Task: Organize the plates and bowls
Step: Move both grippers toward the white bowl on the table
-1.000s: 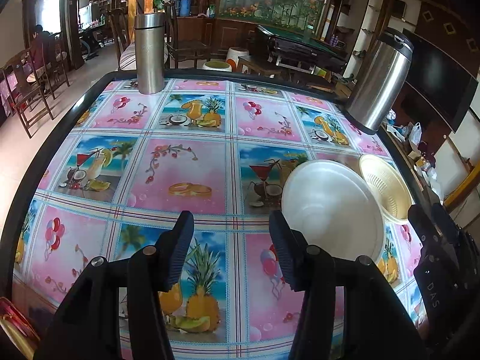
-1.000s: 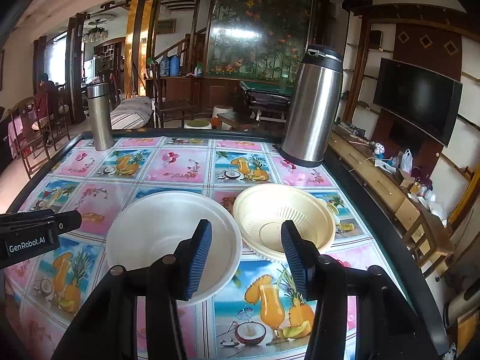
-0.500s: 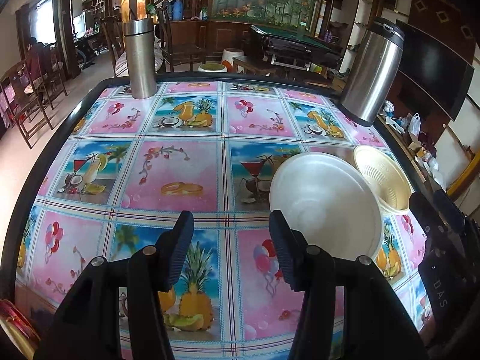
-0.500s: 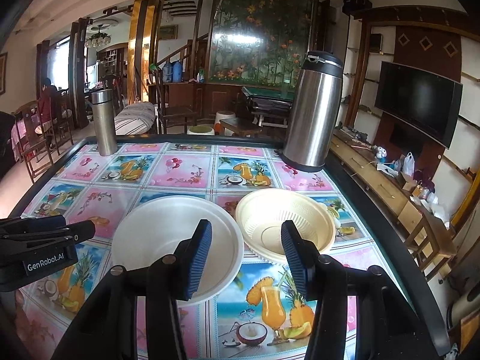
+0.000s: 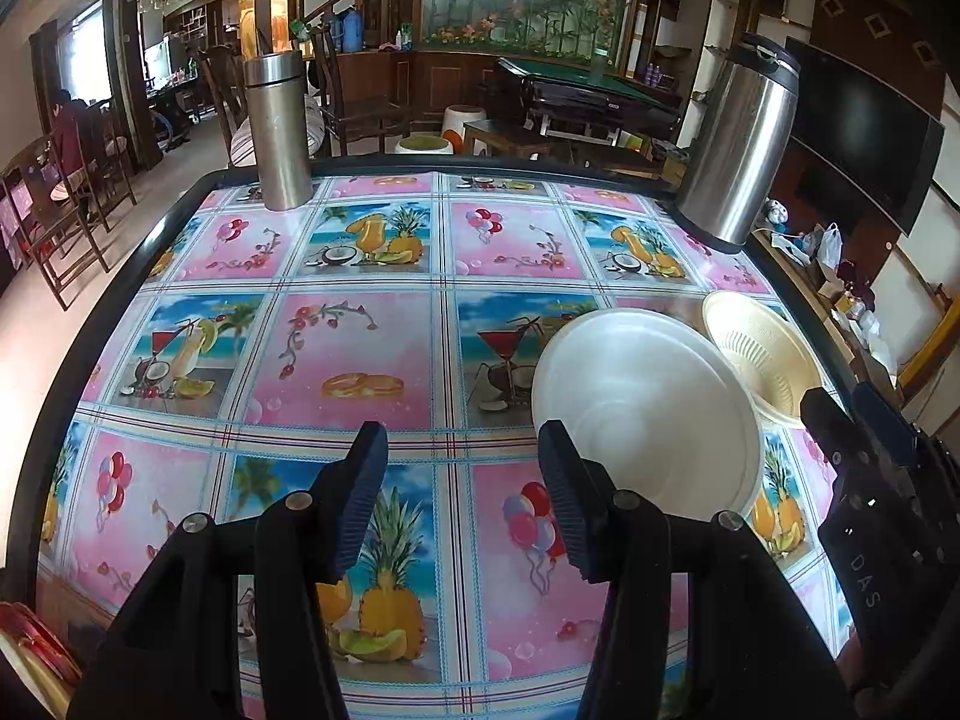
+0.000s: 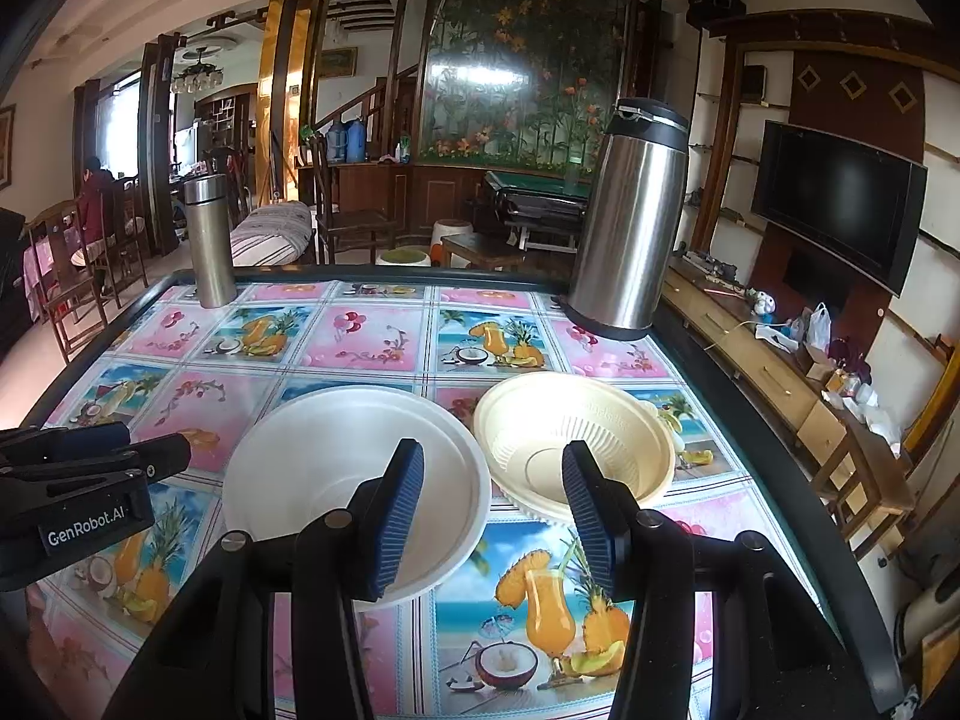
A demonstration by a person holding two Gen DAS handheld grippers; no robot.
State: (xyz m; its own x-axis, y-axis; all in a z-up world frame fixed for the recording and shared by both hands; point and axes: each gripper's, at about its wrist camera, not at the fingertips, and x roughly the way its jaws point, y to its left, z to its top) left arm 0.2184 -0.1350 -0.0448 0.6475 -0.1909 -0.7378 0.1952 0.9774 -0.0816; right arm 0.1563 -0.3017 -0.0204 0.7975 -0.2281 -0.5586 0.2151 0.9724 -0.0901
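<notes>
We hold the left gripper (image 5: 462, 501) above the table (image 5: 360, 336) with its jaws spread wide and nothing between them; only the patterned cloth shows in the gap. Just ahead and to the right of its right finger sits the white bowl (image 5: 645, 414), upright on the cloth, its near rim close by that fingertip. Beyond the bowl, further right, the cream bowl (image 5: 762, 351) stands beside it near the table's right edge.

Our right gripper (image 6: 492, 510) is likewise wide open and grips nothing. From its camera the white bowl (image 6: 336, 462) lies ahead and left, partly behind the left finger, and the cream bowl (image 6: 570, 438) lies ahead and slightly right, its near rim behind the right fingertip. The two bowls sit just beside each other; whether their rims touch we cannot tell.

Far ahead of both grippers, at the table's back edge, a slim steel flask (image 5: 277, 132) stands at the left and a large steel thermos jug (image 6: 633, 216) at the right, well apart from the bowls.
</notes>
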